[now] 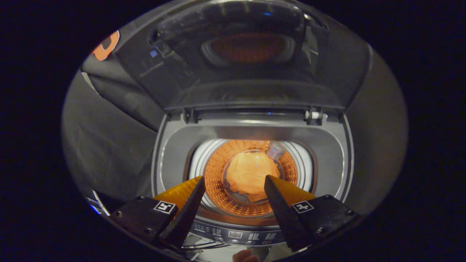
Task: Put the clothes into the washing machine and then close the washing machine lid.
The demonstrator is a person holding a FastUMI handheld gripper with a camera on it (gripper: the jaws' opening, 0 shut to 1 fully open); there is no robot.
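A top-loading washing machine (327, 160) lies below and ahead of me, its lid (251, 58) standing raised and leaning back behind the opening. Deep in the perforated drum (214, 171) rests a crumpled light cloth (251, 173), seen between and beyond my fingers. My gripper (235, 179) hovers above the drum mouth, open, with nothing between its fingers (189, 203).
The machine's control panel (236, 234) runs along its front edge just below my fingers. A person's hand (244, 256) shows under the panel. Dark cloth walls (109, 145) stand to the left and a plain wall (378, 145) to the right of the machine.
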